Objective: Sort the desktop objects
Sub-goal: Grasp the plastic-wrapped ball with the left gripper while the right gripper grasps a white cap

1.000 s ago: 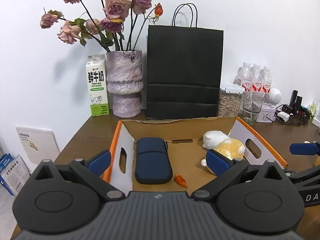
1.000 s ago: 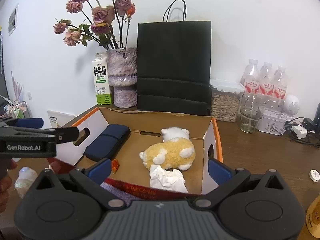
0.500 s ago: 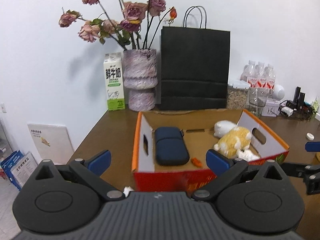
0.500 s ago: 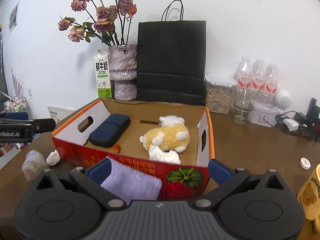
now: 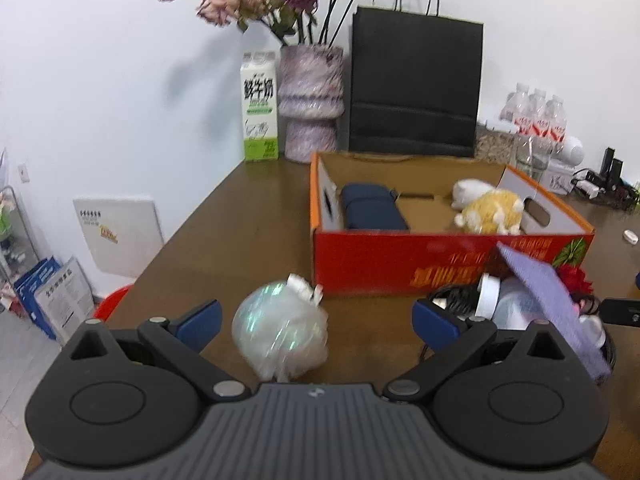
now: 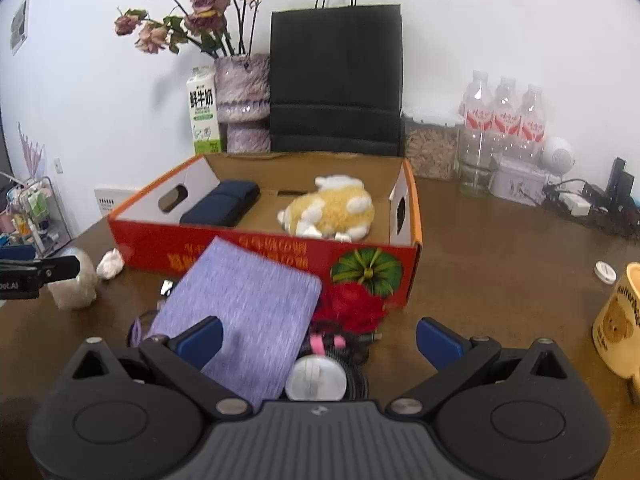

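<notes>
A red cardboard box point(image 5: 452, 266) point(image 6: 256, 252) stands on the brown table and holds a dark blue case point(image 5: 372, 212) point(image 6: 222, 208) and a yellow-white plush toy point(image 5: 490, 210) point(image 6: 332, 212). My left gripper point(image 5: 316, 320) is open, with a shiny crumpled plastic ball point(image 5: 280, 328) point(image 6: 76, 284) lying between its fingers. A small white paper wad point(image 5: 305, 287) point(image 6: 110, 264) lies just beyond. My right gripper point(image 6: 318, 340) is open above a purple cloth point(image 6: 240, 312) point(image 5: 552, 304), a red flower point(image 6: 352, 306) and a bottle's white cap point(image 6: 316, 378) point(image 5: 490, 300).
Along the back wall stand a milk carton point(image 5: 259, 120), a vase of dried roses point(image 5: 312, 104), a black paper bag point(image 5: 416, 84), a jar and water bottles point(image 6: 504, 116). A yellow mug point(image 6: 620, 320) and a white lid point(image 6: 606, 272) lie at the right. Cables point(image 6: 580, 200) sit far right.
Both grippers have drawn back from over the box toward the near table edge. The plastic ball, cloth and clutter in front of the box have come into view.
</notes>
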